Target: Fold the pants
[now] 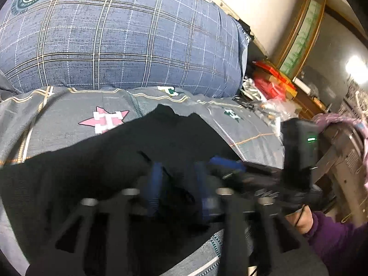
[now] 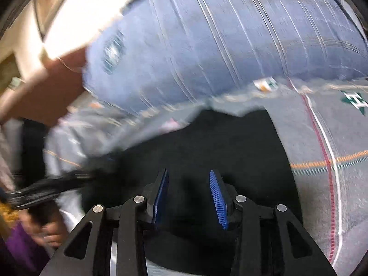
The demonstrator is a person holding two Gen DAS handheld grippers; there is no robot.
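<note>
The black pants (image 1: 128, 161) lie spread on the grey patterned bedsheet (image 1: 69, 119). My left gripper (image 1: 179, 170) hovers over them with its blue pads apart; the view is motion-blurred and nothing shows between the fingers. The right gripper's black body (image 1: 299, 147) and a purple-sleeved hand (image 1: 306, 220) show at the right of the left wrist view. In the right wrist view the pants (image 2: 218, 142) fill the lower middle. My right gripper (image 2: 189, 177) is open and empty just above the dark cloth. The left gripper shows as a dark blur at the left (image 2: 53, 188).
A large blue plaid pillow (image 1: 119, 32) lies behind the pants; it also shows in the right wrist view (image 2: 207, 36). Red boxes and clutter (image 1: 273, 80) sit beside the bed at the right. A white wall (image 1: 253, 7) and framed picture (image 1: 301, 36) stand behind.
</note>
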